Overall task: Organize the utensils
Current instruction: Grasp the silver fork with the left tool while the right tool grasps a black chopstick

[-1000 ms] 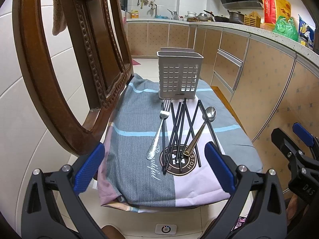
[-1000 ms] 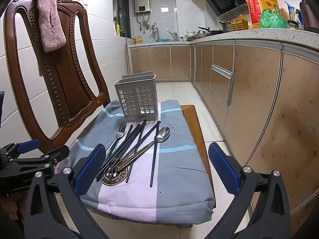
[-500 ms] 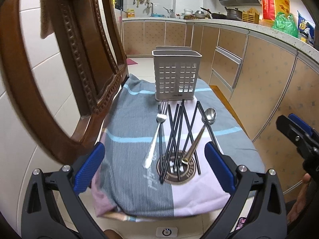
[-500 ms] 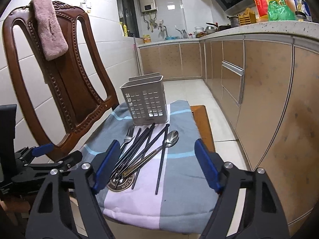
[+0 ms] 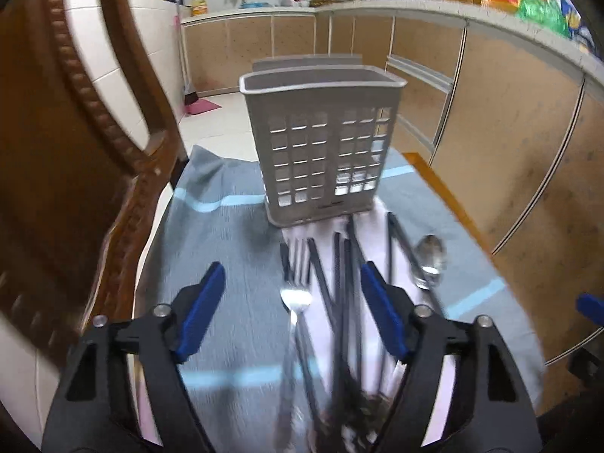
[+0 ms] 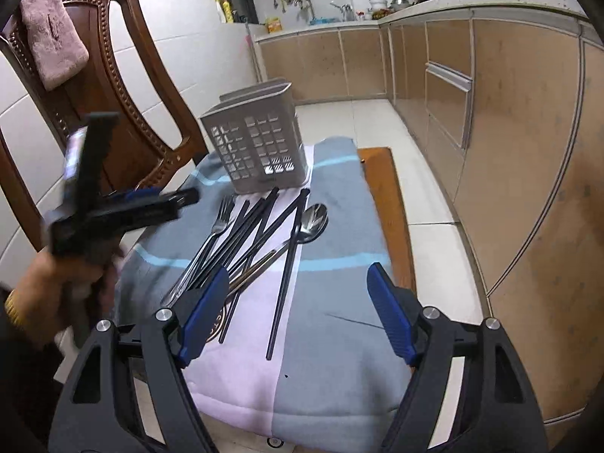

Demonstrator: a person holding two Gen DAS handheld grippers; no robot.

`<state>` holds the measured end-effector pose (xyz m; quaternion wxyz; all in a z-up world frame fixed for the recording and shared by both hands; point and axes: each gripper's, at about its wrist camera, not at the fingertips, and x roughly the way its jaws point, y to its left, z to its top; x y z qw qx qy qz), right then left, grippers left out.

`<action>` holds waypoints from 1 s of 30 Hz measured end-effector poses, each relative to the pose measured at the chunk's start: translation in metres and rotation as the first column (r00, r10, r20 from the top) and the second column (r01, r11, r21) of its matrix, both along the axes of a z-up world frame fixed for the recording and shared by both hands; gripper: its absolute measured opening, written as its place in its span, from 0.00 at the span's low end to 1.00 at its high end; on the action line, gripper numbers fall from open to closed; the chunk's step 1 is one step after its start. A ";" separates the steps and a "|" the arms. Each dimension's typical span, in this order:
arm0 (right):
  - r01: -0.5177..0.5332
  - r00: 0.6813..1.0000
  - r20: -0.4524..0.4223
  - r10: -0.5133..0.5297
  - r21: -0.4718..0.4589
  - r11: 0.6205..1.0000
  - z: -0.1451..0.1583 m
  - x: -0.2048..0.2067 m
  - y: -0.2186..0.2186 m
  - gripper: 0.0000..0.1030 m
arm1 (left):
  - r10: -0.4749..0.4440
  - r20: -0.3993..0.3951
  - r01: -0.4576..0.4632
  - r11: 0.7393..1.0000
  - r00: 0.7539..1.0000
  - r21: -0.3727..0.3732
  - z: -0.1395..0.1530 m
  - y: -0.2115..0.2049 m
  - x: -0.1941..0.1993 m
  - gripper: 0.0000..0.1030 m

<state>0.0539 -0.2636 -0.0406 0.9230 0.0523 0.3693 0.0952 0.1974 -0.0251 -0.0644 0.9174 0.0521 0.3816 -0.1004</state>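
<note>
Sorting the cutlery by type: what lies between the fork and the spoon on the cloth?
A fanned bunch of black chopsticks lies between the fork and the spoon, clearest in the right wrist view.

Left gripper [image 5: 292,302], right gripper [image 6: 298,302] part-closed, empty

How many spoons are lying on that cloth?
1. The spoon lies at the right edge of the pile, bowl towards the basket, handle running under the black chopsticks. Another could hide beneath them, but none shows.
</note>
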 end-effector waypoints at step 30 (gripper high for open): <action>-0.206 0.965 -0.174 0.197 -0.030 0.978 -0.001 0.150 0.013 0.45 | 0.018 0.118 -0.008 0.996 0.993 -0.088 0.047 0.022 -0.014 0.24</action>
